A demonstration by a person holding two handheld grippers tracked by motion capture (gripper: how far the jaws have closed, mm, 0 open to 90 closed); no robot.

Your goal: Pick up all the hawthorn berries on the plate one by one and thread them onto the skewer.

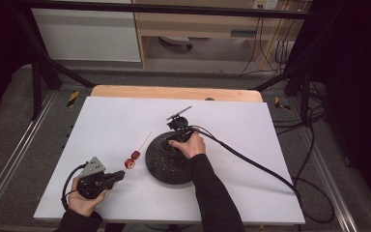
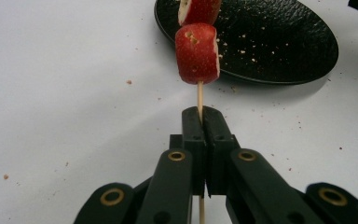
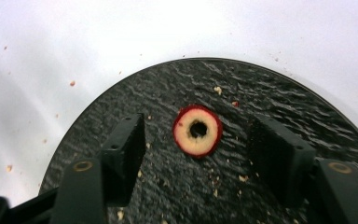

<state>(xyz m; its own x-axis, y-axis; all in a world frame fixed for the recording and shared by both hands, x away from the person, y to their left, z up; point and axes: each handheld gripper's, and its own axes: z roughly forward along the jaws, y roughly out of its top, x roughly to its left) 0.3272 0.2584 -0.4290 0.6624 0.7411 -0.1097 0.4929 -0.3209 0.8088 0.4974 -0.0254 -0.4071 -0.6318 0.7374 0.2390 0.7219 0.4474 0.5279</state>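
I find the table (image 1: 125, 121) covered in a matt white sheet, a strip of bare wood showing at its far edge, black frame rails around it, grey floor at both sides and pale cabinets behind. Red-brown crumbs speckle the sheet near the plate (image 1: 160, 169), which is round, black and rough like slate. My left hand-held gripper (image 2: 200, 116) sits at the near left of the table, jaws fully closed on a thin wooden skewer (image 1: 146, 138); the skewer carries two red-skinned, pale-fleshed fruit pieces (image 2: 197, 53) just left of the plate, the farther one cut off by the top edge of the left gripper view. My right hand-held gripper (image 3: 200, 154) is over the plate, jaws partly open with nothing clamped; a ring slice (image 3: 197, 130), red rim, cream flesh, cored centre, lies flat on the plate between them, touching neither pad. In the high view my hand hides that slice.
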